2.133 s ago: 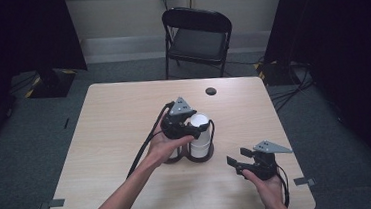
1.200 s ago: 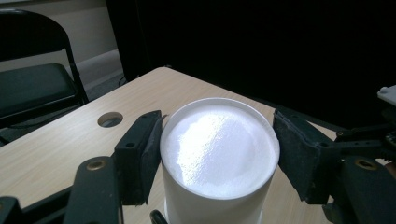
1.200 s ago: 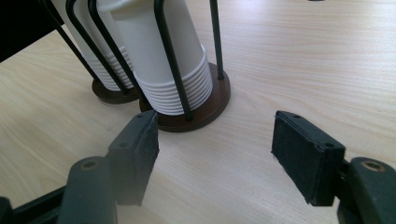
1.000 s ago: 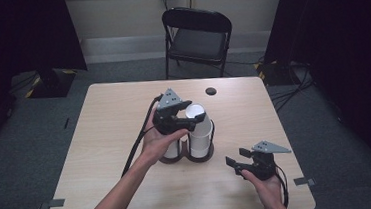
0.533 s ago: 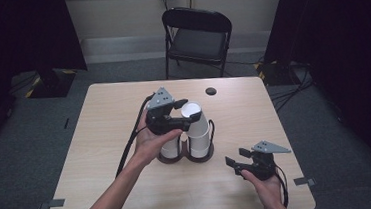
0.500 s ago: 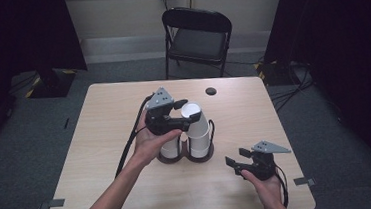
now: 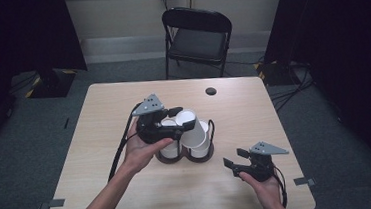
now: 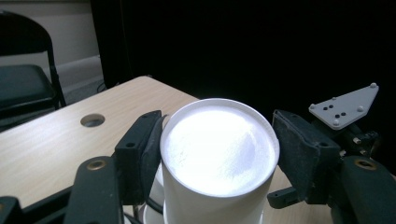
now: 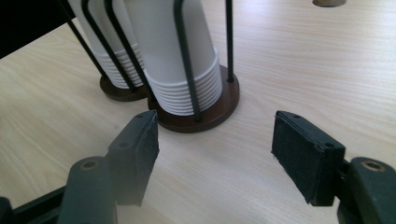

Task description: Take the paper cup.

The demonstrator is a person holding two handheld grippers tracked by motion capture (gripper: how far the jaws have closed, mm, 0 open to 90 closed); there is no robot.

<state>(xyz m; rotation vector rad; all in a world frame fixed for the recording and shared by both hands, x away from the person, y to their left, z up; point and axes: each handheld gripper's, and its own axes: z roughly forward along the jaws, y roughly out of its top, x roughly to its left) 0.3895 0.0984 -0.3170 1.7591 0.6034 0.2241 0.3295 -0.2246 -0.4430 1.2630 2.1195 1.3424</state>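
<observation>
Cup (image 8: 218, 154) sits clamped between the pads of my left gripper (image 7: 175, 127), lifted and tilted just above the wire rack (image 7: 211, 131), over its left stack. It looks like thin paper: very light, easily crushed, a bit slick, so I judge the best hold is across the wall just under the rolled rim, with gentle pressure. My right gripper (image 7: 234, 161) rests on the table (image 7: 104, 181) in front of the rack and to its right, jaws spread with nothing between them. I count one cup in hand, two nested stacks (image 9: 187, 70) in the rack, two round bases, one table and one chair (image 7: 197, 38) beyond it.
</observation>
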